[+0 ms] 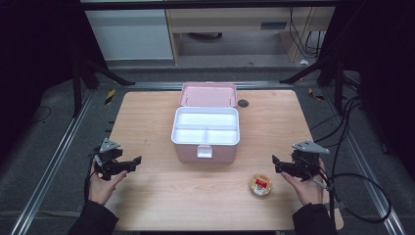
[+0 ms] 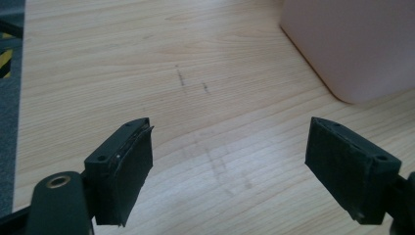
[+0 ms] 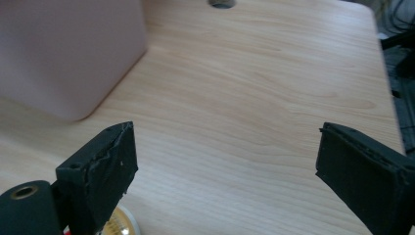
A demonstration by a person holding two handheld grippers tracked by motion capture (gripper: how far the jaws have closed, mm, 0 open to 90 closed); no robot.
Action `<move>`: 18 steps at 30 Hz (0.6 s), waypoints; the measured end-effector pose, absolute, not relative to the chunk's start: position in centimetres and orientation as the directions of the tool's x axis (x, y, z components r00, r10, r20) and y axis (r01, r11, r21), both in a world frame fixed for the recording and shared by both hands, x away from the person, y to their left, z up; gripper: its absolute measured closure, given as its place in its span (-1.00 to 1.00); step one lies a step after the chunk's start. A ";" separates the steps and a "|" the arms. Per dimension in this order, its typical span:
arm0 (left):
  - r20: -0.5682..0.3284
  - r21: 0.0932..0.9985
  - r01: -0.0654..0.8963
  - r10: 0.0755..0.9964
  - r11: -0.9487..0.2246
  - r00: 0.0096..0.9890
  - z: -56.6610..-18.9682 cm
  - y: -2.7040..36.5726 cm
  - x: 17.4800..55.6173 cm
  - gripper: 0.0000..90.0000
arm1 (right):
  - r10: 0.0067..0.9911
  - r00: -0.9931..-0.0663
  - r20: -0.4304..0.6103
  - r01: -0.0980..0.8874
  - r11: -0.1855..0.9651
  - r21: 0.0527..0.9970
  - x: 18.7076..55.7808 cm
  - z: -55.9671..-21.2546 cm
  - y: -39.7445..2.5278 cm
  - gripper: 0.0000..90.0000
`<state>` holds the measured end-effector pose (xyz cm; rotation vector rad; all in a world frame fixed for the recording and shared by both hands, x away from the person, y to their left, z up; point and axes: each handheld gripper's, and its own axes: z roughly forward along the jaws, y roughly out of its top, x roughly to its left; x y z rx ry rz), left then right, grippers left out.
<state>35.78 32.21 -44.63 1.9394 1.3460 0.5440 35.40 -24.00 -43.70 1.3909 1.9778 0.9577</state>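
Note:
A pink box [image 1: 205, 147] stands open at the middle of the wooden table [image 1: 147, 117], its lid [image 1: 208, 94] tipped up at the back and a white divided tray [image 1: 205, 126] inside. A small round tin [image 1: 260, 185] with a gold and red top lies in front of the box to the right. My left gripper [image 1: 133, 164] is held open near the table's left edge, jaws pointing right at the box. My right gripper [image 1: 275, 165] is open just right of the tin. The left gripper view has open jaws [image 2: 230, 134] over bare wood, with the box corner [image 2: 352, 44] beyond. The right gripper view has open jaws [image 3: 227, 139], the box [image 3: 63, 49] and the tin [image 3: 120, 223].
A dark round cable hole [image 1: 243, 103] sits in the table behind the box to the right. Black cables [image 1: 342, 147] trail off the right side. Metal rails and dark stand legs surround the table. Bare wood lies between each gripper and the box.

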 end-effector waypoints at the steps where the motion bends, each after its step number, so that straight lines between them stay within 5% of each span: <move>1: -0.050 0.745 0.631 0.926 -0.215 0.375 -44.6 32.0 35.7 -0.61 | 0.939 -0.343 -0.026 0.569 0.230 0.789 35.3 -43.7 -23.6 -0.80; 10: -0.055 0.756 0.610 0.905 -0.238 0.422 -43.7 29.8 35.3 -0.58 | 0.883 -0.469 -0.024 0.574 0.326 0.751 34.5 -44.5 -20.5 -0.69; 18: -0.007 0.784 0.542 0.868 -0.304 0.496 -41.5 27.9 35.8 -0.50 | 0.834 -0.550 -0.043 0.473 0.353 0.807 35.3 -41.5 -18.6 -0.52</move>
